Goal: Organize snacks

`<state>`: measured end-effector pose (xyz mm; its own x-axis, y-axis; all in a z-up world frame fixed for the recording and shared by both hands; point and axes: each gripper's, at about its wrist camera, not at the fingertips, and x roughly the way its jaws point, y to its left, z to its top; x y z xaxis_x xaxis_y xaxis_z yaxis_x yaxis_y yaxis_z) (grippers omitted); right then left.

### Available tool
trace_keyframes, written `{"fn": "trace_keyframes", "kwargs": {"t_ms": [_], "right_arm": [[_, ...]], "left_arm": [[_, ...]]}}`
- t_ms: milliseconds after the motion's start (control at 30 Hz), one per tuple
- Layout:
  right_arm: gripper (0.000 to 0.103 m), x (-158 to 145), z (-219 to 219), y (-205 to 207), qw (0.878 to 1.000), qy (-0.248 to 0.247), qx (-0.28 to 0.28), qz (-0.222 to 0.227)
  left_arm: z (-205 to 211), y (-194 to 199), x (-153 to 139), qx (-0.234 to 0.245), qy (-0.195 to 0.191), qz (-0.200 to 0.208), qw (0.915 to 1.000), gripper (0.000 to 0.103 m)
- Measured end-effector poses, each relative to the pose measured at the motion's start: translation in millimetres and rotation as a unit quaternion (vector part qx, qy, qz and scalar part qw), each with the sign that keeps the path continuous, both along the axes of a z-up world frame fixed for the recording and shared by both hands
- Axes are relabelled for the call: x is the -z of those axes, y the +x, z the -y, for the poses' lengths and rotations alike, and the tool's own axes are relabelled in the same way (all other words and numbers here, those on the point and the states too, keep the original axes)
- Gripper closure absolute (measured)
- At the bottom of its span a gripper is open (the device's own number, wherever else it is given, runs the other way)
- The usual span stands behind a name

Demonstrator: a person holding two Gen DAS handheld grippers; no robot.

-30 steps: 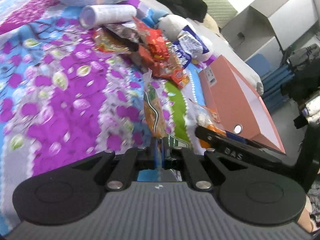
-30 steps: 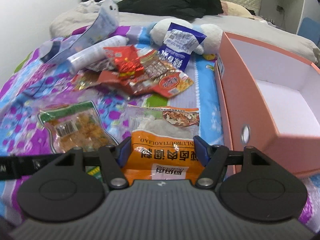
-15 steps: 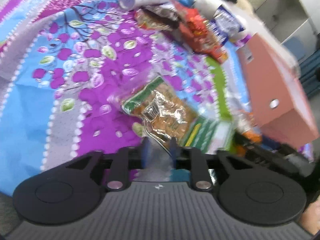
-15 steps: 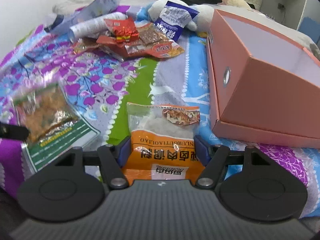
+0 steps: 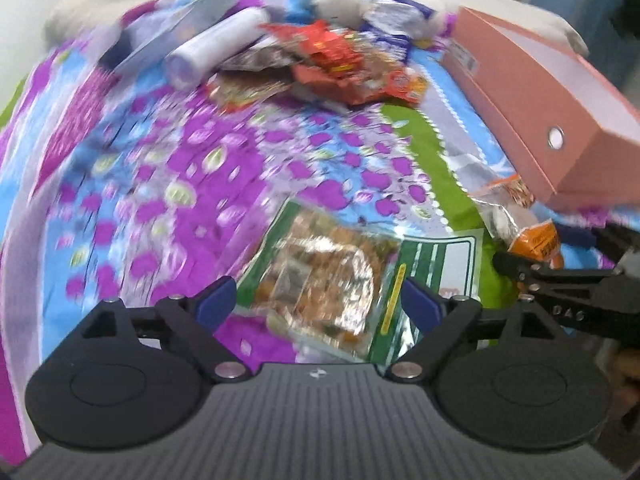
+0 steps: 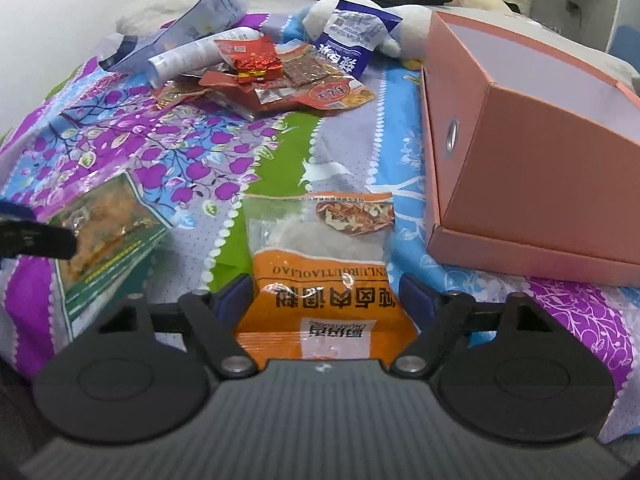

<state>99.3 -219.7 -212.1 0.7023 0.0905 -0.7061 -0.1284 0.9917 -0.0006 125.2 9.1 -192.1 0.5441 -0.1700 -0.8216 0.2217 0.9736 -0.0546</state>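
Both claws are sitting over packets on the bed, the box is waiting to your right.

The orange packet [image 6: 320,280] is lying lengthwise between the right claw [image 6: 326,292] pads, jaws spread wide; pad contact unclear. The pink box [image 6: 532,168] is standing just right of it. Your left claw [image 5: 318,300] has just been opening and is straddling the green packet [image 5: 332,280], not gripping. The left view is blurring; the box interior is hidden.

bare bedspread [image 6: 192,148] mid-bed, snack heap [image 6: 272,76] behind, box [image 6: 532,168] right
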Motion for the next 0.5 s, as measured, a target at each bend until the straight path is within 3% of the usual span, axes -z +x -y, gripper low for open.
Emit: {"fn": "trace_keyframes", "kwargs": {"t_ms": [100,267,367,500], "right_arm": [[0.031,-3,2,-1,1.000,-0.002,-0.005,0.002],[0.032,-4,5,-3,1.000,-0.003,-0.004,0.002],[0.032,-4,6,-4,1.000,-0.002,-0.004,0.001],[0.032,-3,5,-5,1.000,-0.004,-0.005,0.002]], "left_arm": [[12,9,5,0.042,0.026,0.015,0.9987,0.008],[20,25,24,0.070,0.062,0.013,0.9956,0.008],[16,30,28,0.080,0.045,0.019,0.9956,0.006],[13,37,34,0.080,0.010,-0.009,0.9967,0.009]]}}
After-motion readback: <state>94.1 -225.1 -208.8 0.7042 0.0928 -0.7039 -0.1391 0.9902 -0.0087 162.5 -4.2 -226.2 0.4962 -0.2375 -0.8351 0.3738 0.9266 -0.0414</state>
